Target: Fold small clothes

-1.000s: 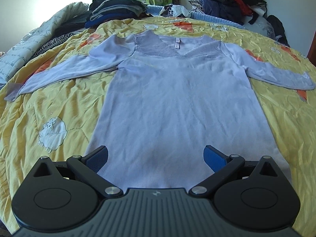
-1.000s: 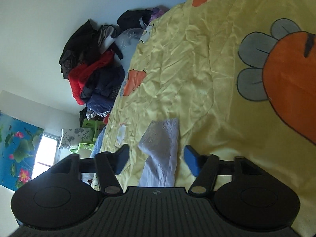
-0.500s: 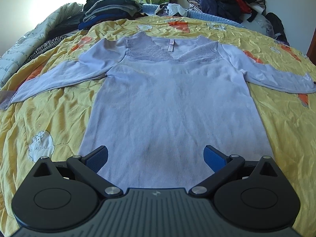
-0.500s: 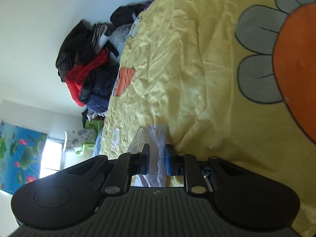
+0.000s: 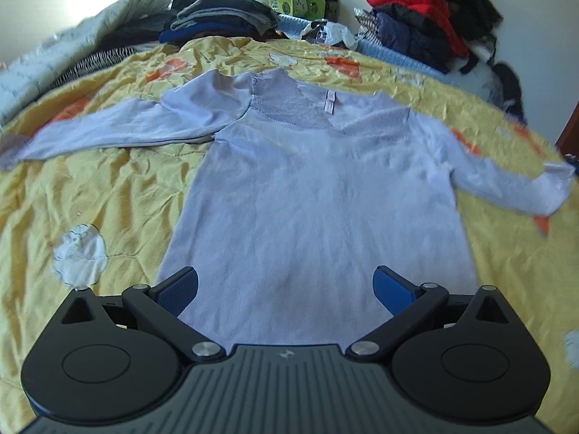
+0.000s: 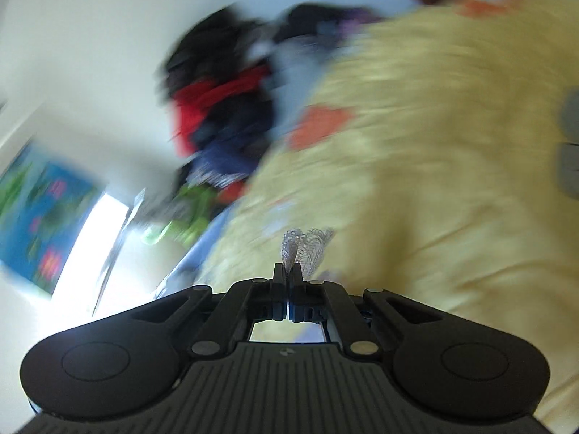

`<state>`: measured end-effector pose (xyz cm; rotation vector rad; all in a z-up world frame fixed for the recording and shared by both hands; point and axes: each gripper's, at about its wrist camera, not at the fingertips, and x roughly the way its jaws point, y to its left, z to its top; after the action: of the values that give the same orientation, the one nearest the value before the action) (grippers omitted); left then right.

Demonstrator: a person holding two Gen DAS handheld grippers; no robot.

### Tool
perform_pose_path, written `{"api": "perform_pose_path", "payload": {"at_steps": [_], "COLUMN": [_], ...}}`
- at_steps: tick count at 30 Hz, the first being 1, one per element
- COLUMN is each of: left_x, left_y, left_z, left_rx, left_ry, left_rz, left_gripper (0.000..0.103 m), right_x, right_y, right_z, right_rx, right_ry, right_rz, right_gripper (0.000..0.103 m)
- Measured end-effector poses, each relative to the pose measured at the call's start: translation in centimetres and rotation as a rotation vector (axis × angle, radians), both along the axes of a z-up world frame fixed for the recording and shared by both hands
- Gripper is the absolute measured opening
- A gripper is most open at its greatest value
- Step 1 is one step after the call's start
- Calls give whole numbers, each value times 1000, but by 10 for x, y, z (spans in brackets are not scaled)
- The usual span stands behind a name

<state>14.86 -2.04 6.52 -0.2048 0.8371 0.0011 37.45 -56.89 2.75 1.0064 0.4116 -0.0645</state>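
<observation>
The right tool is clenched on the lacy cuff of the purple top on the bed, while the left tool stands released above its hem.

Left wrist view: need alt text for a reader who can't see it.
A pale lilac long-sleeved top lies flat, face up, on a yellow patterned bedspread, sleeves spread to both sides. The open left gripper sits over its hem, holding nothing. Piles of clothes line the far edge of the bed.
</observation>
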Motion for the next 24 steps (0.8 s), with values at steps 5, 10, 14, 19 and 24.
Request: {"api": "perform_pose_path", "payload": {"at_steps": [5, 10, 14, 19, 24], "left_x": [16, 25, 19, 20, 17], "left_y": [50, 65, 86, 102, 101], "left_z": [3, -9, -31, -58, -63], "left_rx": [-490, -647, -812, -869, -846], "left_ry": [-31, -48, -32, 58, 77], "left_rz": [-16, 15, 55, 134, 132], "left_gripper": [103, 103, 103, 103, 103], "right_x": [-5, -18, -42, -96, -115], "right_y": [120, 260, 346, 410, 382], "right_z": [39, 25, -2, -18, -20], "right_rx": [-13, 31, 15, -359, -185], "right_ry": [-127, -127, -64, -31, -25], "right_rz": [344, 697, 898, 1064, 1065], "right_gripper": [4, 4, 5, 23, 36]}}
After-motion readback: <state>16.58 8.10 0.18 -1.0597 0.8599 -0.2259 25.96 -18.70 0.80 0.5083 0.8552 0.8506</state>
